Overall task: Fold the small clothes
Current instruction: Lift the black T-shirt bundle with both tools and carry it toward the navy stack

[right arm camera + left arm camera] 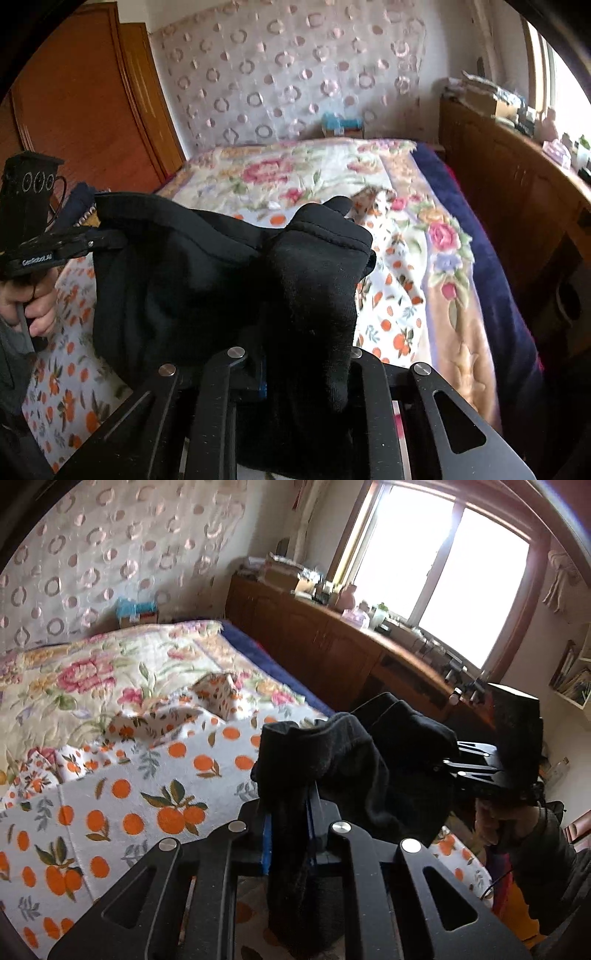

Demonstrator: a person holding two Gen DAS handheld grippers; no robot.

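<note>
1. Left wrist view shows the largest thing, a bed (92, 686) under a floral quilt, with a white cloth printed with oranges (122, 812) spread over its near end.
2. A small black knit garment (354, 760), soft and limp, hangs clear above that cloth, stretched between the two tools.
3. The left gripper (288, 812) has its jaws closed on one edge of the garment; fabric trails down between its fingers.
4. The right gripper (306, 354) likewise pinches the opposite edge, draped black over its fingers.
5. Judged step: lifting and spreading the piece before folding. Next, it likely needs lowering flat onto the orange-print cloth, kept taut so no crease forms.
</note>
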